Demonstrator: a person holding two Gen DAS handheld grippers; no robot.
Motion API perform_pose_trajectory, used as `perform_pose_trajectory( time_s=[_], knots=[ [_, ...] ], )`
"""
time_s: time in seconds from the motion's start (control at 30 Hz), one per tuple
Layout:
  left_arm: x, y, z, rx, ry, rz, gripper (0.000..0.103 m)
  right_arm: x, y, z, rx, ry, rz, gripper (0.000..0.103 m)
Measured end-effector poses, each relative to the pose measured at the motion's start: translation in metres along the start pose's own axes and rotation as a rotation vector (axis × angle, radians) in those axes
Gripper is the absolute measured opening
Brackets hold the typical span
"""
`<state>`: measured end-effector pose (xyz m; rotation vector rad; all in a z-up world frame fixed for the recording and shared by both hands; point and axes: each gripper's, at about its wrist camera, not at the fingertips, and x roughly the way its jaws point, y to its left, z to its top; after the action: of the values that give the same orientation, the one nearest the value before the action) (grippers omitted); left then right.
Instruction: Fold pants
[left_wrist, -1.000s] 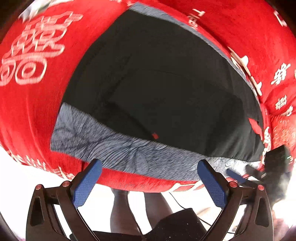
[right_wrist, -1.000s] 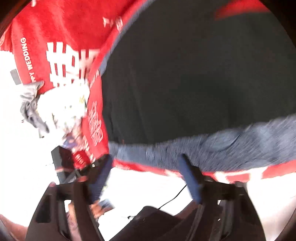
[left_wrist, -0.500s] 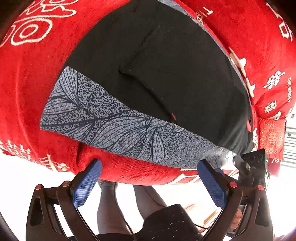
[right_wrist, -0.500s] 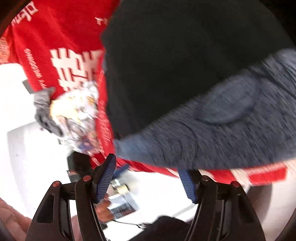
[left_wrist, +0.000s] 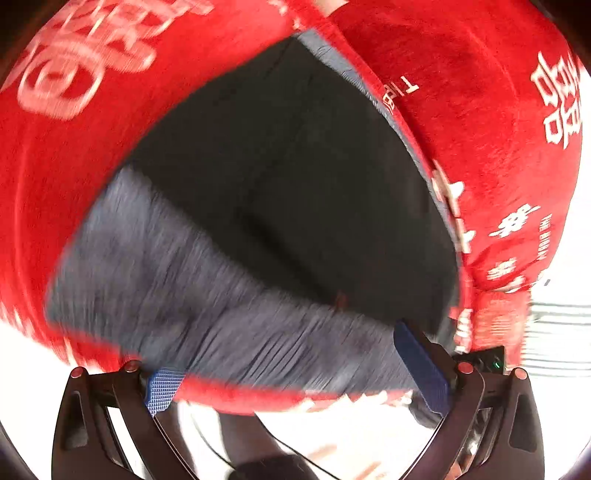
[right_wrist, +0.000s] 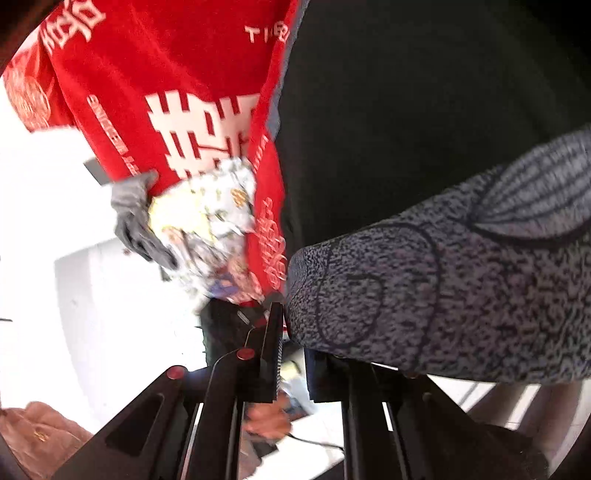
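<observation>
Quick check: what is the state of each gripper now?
Left gripper: open, waistband between its pads, not pinched.
Right gripper: closing on the waistband corner of the pants.

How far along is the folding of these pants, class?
Done: the black pants lie spread on the red cloth. In hand: the right gripper is closing at the corner of the grey patterned waistband; the left gripper is open at the band's other end. Left: no fold shows yet.

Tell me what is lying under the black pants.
Under the black pants a red cloth with white characters shows on every side. Whatever the cloth covers, a table or a bed, cannot be seen.
</observation>
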<state>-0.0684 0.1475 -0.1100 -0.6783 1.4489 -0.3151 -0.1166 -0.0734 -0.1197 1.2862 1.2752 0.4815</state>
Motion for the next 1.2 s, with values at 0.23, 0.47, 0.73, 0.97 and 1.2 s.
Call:
perform_pose_trajectory(
  time_s=[0.23,0.47,0.73,0.97,1.2],
  knots=[
    [0.019,-0.014,0.000,0.159,0.063,0.108,0.070,-0.021,-0.039,-0.005,0.054,-0.084,-0.182,0.030],
    [0.025,-0.024,0.005,0.134,0.096,0.103,0.059,-0.049,-0.075,-0.013,0.236,-0.228,-0.017,0.046],
    [0.008,-0.023,0.019,0.116,0.100,0.033,0.052,-0.058,-0.084,-0.037,0.279,-0.283,-0.023,0.059],
    [0.012,-0.026,0.016,0.078,0.113,0.109,0.039,-0.068,-0.081,-0.007,0.321,-0.287,0.057,0.008],
    [-0.024,-0.059,0.031,0.055,0.026,0.113,0.039,-0.100,0.001,0.028,0.163,-0.213,-0.003,0.006]
  ],
)
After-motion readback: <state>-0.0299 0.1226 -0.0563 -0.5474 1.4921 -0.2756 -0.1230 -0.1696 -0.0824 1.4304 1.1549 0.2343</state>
